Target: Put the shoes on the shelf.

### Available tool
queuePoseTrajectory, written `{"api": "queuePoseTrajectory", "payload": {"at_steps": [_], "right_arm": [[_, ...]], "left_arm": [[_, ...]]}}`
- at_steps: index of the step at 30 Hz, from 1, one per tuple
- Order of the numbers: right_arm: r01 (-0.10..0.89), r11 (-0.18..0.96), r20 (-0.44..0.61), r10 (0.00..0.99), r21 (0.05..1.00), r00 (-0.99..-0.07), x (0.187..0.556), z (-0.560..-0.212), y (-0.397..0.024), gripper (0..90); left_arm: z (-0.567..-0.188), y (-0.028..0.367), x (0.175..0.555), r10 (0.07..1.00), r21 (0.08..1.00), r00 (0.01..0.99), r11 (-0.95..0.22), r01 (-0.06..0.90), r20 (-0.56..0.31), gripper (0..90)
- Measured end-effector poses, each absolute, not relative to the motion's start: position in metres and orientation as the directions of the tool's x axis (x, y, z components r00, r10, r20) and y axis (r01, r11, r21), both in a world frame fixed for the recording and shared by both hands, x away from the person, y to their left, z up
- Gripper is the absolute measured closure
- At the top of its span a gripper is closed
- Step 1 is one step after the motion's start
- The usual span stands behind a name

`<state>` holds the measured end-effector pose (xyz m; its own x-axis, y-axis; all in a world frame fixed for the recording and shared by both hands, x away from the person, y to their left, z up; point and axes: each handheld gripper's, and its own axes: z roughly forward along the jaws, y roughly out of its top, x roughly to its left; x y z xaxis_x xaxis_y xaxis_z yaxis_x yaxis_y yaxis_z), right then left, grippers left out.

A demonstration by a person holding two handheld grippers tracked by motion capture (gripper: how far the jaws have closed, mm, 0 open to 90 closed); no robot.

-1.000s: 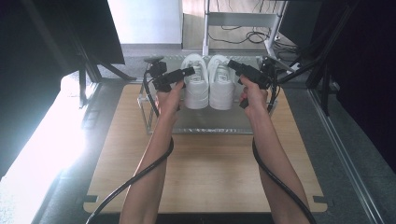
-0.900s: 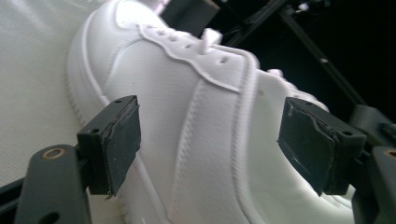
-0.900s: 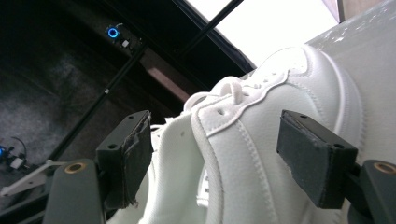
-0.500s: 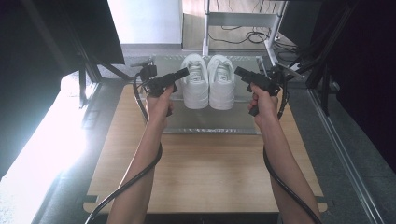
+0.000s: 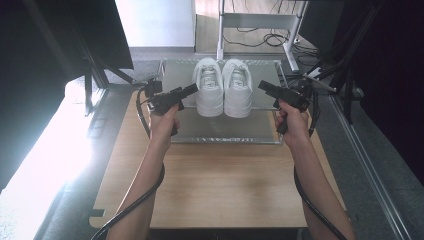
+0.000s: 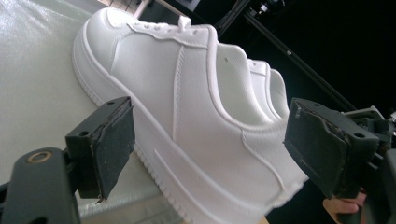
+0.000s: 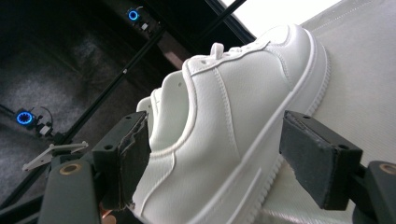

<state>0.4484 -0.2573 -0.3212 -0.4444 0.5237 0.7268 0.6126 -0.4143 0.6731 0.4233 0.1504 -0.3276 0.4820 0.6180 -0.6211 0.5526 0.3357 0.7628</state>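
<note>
left shoe [image 5: 209,86]: white sneaker, upright on the grey tray [image 5: 225,129], toe toward the far edge, heel toward the person
right shoe [image 5: 237,87]: white sneaker, side by side with the left shoe, the two touching or nearly so
tray: flat grey metal sheet at the far end of the wooden counter [image 5: 220,185], shoes on its far half
left claw [image 5: 191,90]: held in the left hand [image 5: 164,120], just beside the outer side of the left shoe, pointing at it
left claw state: jaws wide and have just been opening; in the left gripper view [image 6: 205,144] the shoe's side [image 6: 187,116] sits in the gap, pads clear of it, not gripping
right claw [image 5: 264,87]: held in the right hand [image 5: 292,122], just beside the outer side of the right shoe, small gap to it
right claw state: jaws wide; in the right gripper view [image 7: 215,158] the shoe's side [image 7: 233,121] sits between the pads, no pad pressing on it
cables [image 5: 145,192]: trail from each claw back along the forearms to the near edge of the counter
</note>
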Motion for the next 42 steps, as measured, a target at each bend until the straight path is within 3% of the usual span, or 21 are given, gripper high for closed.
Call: {"api": "queuePoseTrajectory", "payload": {"at_steps": [26, 42], "right_arm": [[0.608, -0.267, 0.635, 0.554, 0.748, -0.539, 0.391, -0.355, -0.282, 21.4], [0.609, -0.099, 0.519, 0.639, 0.787, -0.568, 0.350, -0.400, -0.293, 20.5]], "left_arm": [[-0.370, 0.179, 0.356, 0.612, 0.805, 0.554, 0.258, 0.534, -0.564, 11.3], [-0.424, 0.177, 0.311, 0.694, 0.828, 0.561, 0.092, 0.553, -0.451, 2.5]]}}
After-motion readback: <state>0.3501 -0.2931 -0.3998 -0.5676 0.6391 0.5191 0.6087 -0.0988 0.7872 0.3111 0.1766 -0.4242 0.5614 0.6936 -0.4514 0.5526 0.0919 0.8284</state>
